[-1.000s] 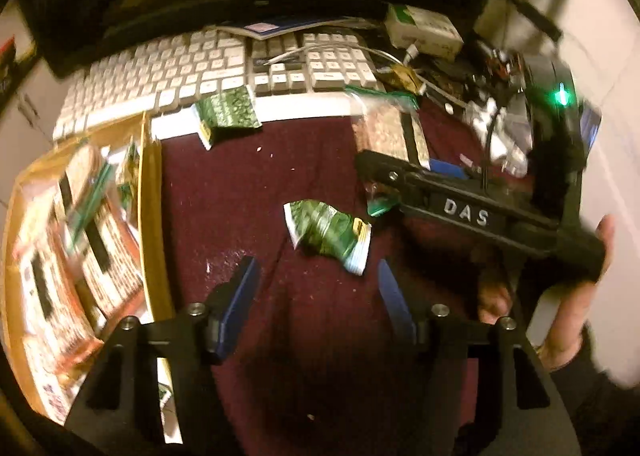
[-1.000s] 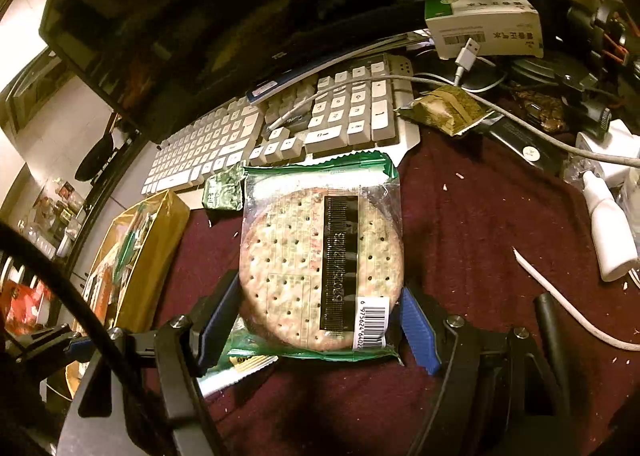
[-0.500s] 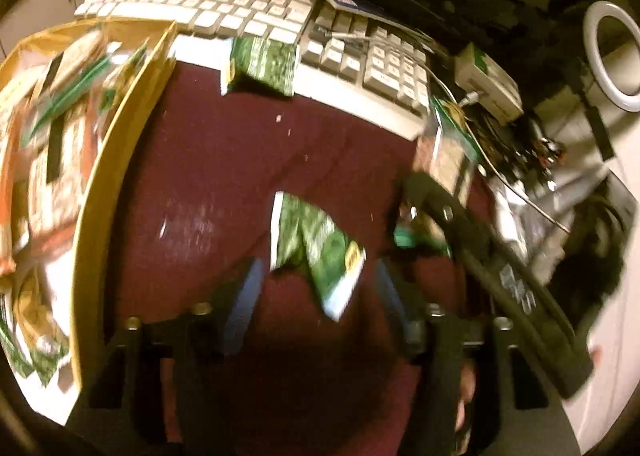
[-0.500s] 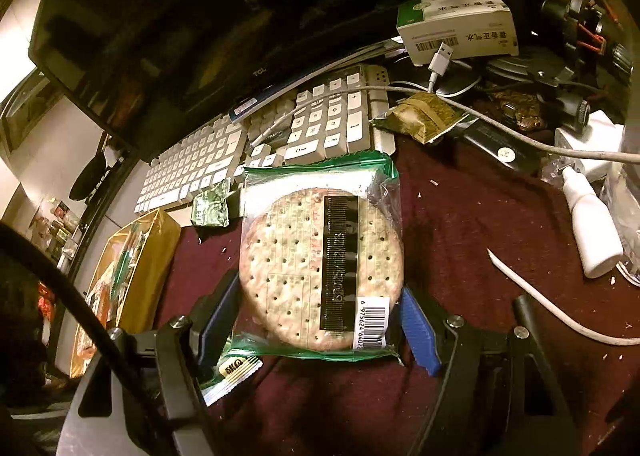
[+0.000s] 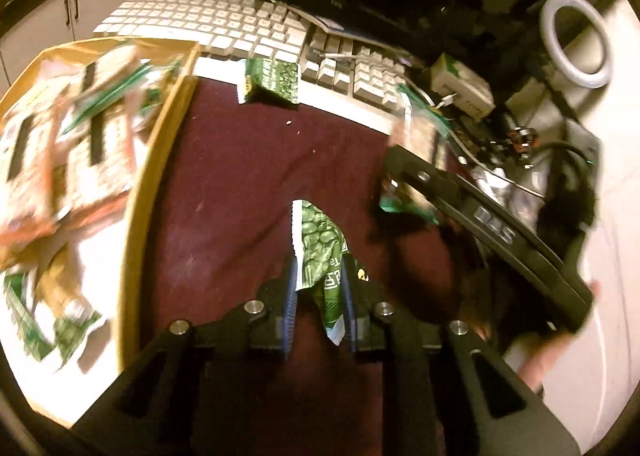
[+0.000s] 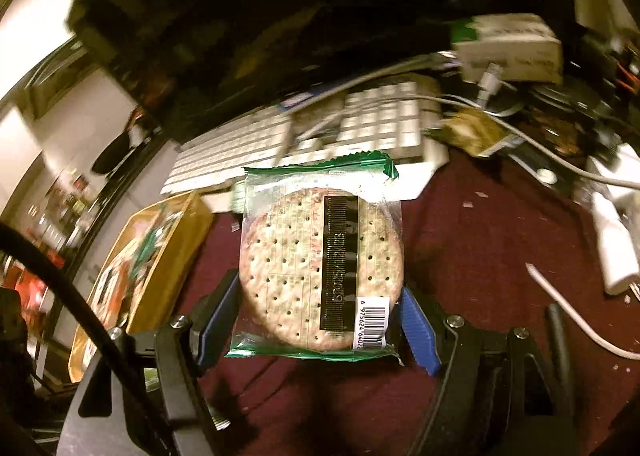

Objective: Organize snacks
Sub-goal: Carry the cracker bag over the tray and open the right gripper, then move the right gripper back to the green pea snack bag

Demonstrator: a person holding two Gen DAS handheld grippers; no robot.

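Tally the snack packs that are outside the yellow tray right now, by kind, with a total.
Small green packets: 2, the held green packet and the loose green packet
Round cracker pack: 1
Olive-brown packet: 1
Total: 4

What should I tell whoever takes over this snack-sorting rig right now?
Left gripper: shut on the small green packet, over the maroon cloth.
Right gripper: shut on the round cracker pack.
Yellow tray: on the left, already holds several snacks.
Left to do: both held packs into the tray, then the green packet by the keyboard.
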